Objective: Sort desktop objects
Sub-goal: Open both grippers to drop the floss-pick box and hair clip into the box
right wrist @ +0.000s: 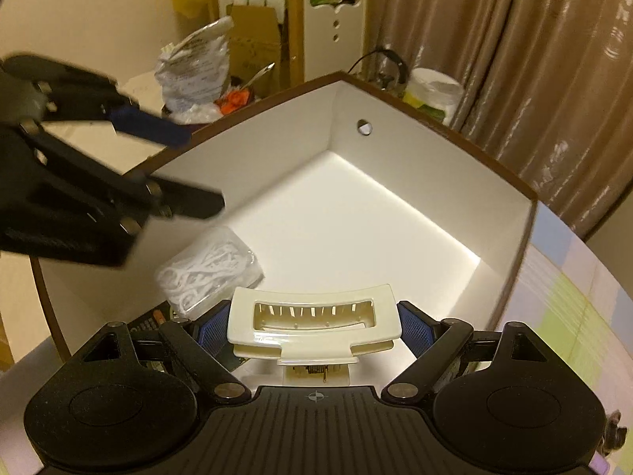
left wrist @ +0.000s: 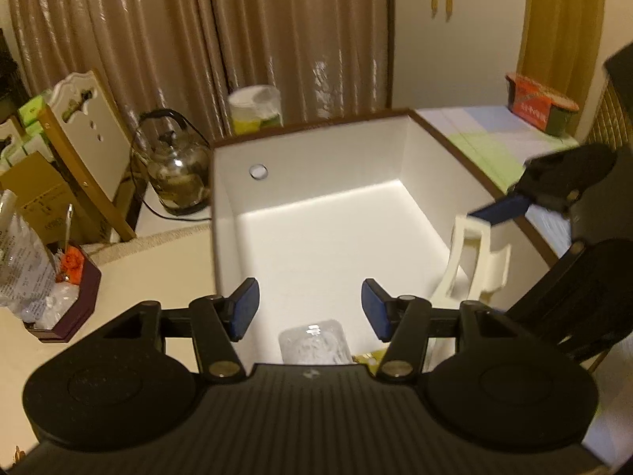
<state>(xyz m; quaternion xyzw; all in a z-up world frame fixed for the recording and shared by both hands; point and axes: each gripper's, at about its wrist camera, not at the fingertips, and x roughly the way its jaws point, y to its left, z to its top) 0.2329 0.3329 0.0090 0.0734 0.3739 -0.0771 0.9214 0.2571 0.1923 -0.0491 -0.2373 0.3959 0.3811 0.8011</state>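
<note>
A white box with a brown rim [left wrist: 316, 128] [right wrist: 435, 118] stands open on the table. My left gripper [left wrist: 310, 308] hovers over its near side, open, with nothing between the blue pads. Below it, on the box floor, lies a clear plastic case of white floss picks [left wrist: 314, 342] [right wrist: 209, 273]. My right gripper [right wrist: 314, 328] is shut on a cream plastic holder with a slotted window [right wrist: 314, 318], held just above the box floor. In the left wrist view that cream holder [left wrist: 470, 261] hangs at the box's right wall. The left gripper's fingers [right wrist: 150, 124] show blurred at the left of the right wrist view.
A glass kettle [left wrist: 178, 170] and a paper roll [left wrist: 255, 109] stand behind the box. A dark tray with an orange item [left wrist: 67, 297] and a plastic bag [right wrist: 198, 71] sit to the left. A chequered cloth [left wrist: 494, 134] with a red container [left wrist: 540, 105] lies right. A dark chair [left wrist: 573, 304] is near.
</note>
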